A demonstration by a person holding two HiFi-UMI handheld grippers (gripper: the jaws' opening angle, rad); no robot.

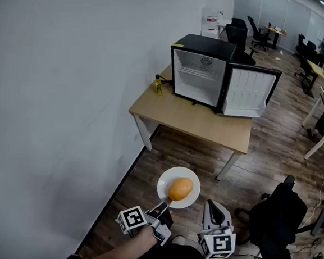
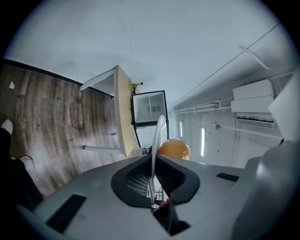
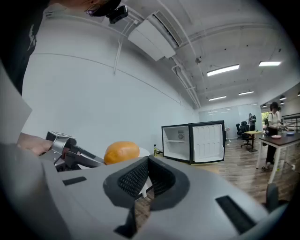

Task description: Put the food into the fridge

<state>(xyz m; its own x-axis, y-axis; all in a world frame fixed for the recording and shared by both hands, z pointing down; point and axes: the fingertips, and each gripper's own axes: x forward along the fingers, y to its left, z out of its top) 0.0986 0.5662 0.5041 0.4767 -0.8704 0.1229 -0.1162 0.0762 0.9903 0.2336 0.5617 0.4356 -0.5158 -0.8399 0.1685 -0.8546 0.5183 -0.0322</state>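
Left gripper (image 1: 165, 203) fingers clamp the white plate (image 1: 192, 177) carrying the orange food (image 1: 180, 188), right gripper (image 1: 214, 207) fingers are closed on nothing; next, I'd say, comes carrying it level to the open mini fridge (image 1: 201, 73).

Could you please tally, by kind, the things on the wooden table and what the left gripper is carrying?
Mini fridge: 1
Yellow bottle: 1
White plate: 1
Orange food item: 1
Total: 4

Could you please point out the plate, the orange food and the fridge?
plate (image 1: 164, 181): head view, bare left rim.
orange food (image 1: 180, 188): head view, its middle.
fridge (image 1: 206, 46): head view, black top.
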